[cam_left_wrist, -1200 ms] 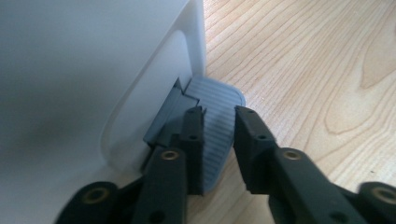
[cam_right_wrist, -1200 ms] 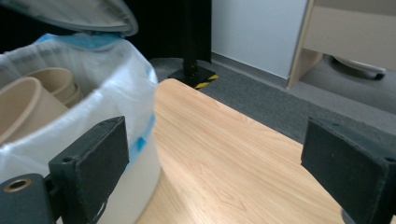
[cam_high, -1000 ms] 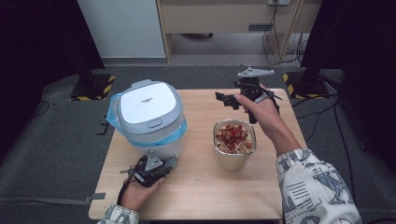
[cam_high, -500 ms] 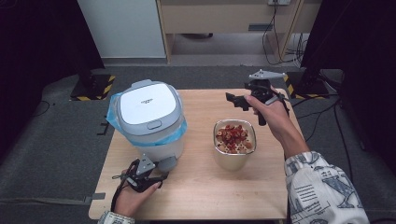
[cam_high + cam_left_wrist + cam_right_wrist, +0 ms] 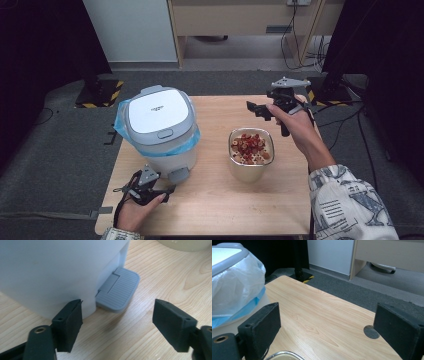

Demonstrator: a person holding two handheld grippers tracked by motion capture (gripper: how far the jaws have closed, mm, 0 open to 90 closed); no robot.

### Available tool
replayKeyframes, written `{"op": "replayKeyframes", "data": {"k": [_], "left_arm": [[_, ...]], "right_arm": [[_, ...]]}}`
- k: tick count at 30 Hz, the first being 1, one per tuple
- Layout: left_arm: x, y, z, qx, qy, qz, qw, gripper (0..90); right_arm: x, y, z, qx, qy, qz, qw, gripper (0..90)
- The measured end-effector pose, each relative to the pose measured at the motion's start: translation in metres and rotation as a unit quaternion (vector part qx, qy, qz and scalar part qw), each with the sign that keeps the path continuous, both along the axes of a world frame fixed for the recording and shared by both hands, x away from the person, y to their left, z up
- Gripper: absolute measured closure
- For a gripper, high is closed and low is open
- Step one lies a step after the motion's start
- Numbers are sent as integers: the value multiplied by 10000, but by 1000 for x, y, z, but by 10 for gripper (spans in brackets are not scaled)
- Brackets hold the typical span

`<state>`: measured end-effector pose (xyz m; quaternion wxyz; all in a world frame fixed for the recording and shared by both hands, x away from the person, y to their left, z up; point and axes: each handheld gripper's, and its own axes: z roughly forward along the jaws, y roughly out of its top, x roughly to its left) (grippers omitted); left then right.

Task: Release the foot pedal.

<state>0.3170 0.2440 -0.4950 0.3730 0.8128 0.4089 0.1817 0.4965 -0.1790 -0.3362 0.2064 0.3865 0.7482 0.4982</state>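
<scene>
High view: lower left, the left gripper [image 5: 161,192], jaws just spread and empty, faces the white lidded pedal bin's [image 5: 159,131] grey ribbed foot pedal [image 5: 178,175], seemingly to press it; the right gripper [image 5: 256,109], upper right, waits spread above the steel cup of reddish scraps [image 5: 251,152].

Left gripper view: pedal [image 5: 117,290] centre, untouched.

Right gripper view: pale wooden table [image 5: 317,322] between empty jaws.

Ribbed grey plastic pedal [image 5: 118,288], wood-grain table [image 5: 220,200]

The left gripper [image 5: 117,322] is hovering low over the light wooden table [image 5: 162,277], its two black jaws standing wide apart after just opening, with nothing between them. Ahead, a ribbed grey plastic pedal [image 5: 118,291] is jutting from the base of a white plastic bin [image 5: 57,272]. One jaw is sitting just beside the bin's wall.
</scene>
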Motion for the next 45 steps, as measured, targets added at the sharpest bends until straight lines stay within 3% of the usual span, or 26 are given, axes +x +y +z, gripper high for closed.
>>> {"op": "replayKeyframes", "data": {"k": [10,26,37,45], "left_arm": [[0,10,-2,41,-72,206,9998,135],[2,28,-4,26,-111,515,9986,107],[4,39,-7,107,-164,781,9968,104],[6,46,-10,52,-54,892,9960,105]], "right_arm": [[-4,-21,-5,-30,-8,-190,9998,75],[-19,-73,-26,-6,-78,-647,9979,85],[-38,-102,-64,-187,83,-870,9960,90],[-47,-113,-103,-277,407,-984,9939,95]]}}
